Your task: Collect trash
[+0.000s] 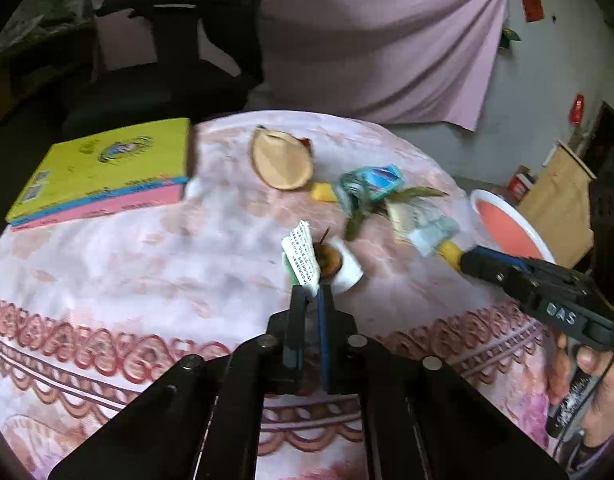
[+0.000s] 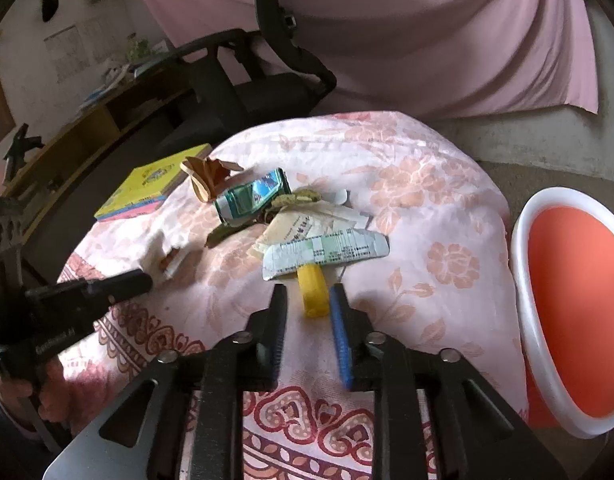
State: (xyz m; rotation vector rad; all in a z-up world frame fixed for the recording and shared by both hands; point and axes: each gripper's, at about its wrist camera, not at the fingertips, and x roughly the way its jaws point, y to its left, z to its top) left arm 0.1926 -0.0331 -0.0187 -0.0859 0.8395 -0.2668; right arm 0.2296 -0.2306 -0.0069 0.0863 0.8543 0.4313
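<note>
Black left gripper (image 1: 311,294) is clamped on a printed scrap (image 1: 303,254); right gripper (image 2: 309,304) is held apart around a yellow piece (image 2: 313,292). Most trash is left on the cloth (image 2: 427,200), the bin (image 2: 523,280) looks empty. Only "DAS" on a gripper can be read.

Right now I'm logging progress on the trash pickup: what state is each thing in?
left hand-held gripper: shut on printed wrapper
right hand-held gripper: open, astride yellow piece
teal packet: crumpled, on the cloth
bin: no trash visible inside
yellow book: closed, lying flat
</note>
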